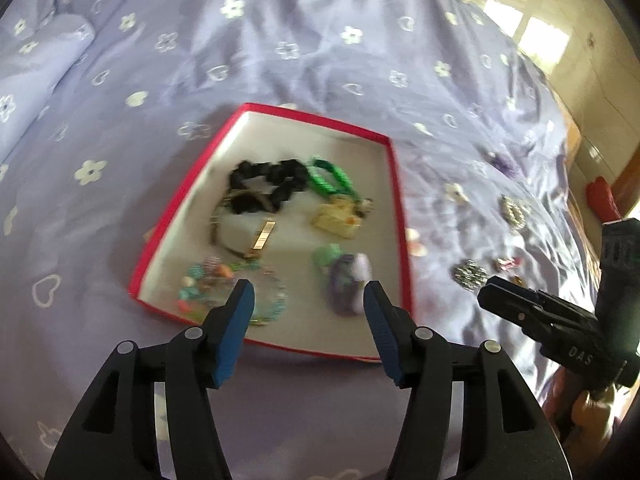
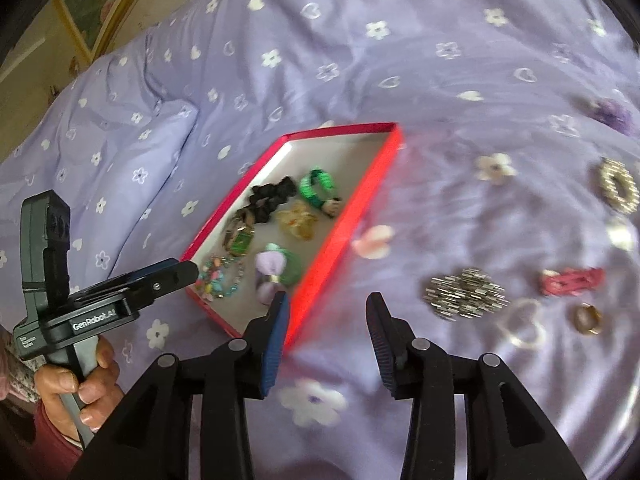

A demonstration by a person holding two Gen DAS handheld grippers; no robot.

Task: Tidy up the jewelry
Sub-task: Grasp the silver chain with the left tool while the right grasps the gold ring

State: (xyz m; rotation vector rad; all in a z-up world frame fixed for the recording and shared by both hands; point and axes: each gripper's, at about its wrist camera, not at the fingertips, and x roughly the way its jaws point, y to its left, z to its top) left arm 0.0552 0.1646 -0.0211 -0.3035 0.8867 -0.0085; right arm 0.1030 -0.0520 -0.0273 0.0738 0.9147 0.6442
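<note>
A shallow red box (image 1: 394,184) (image 2: 372,184) lies on the bed. It holds a black scrunchie (image 1: 264,184), a green bracelet (image 2: 316,188), a yellow clip (image 1: 336,220), a purple bow (image 2: 270,270) and a beaded bracelet (image 2: 218,276). My left gripper (image 1: 308,300) is open and empty above the box's near edge. My right gripper (image 2: 326,314) is open and empty just right of the box. Loose on the bedspread lie a silver brooch (image 2: 466,294), a red clip (image 2: 572,280), a gold ring (image 2: 588,318), a pearl ring brooch (image 2: 618,186) and a pink piece (image 2: 374,240).
The bedspread (image 1: 320,40) is lilac with white flowers and hearts. A pillow (image 2: 132,168) lies left of the box. A purple flower piece (image 2: 612,114) lies at the far right. The bed's edge and a tiled floor (image 1: 576,48) show at the right.
</note>
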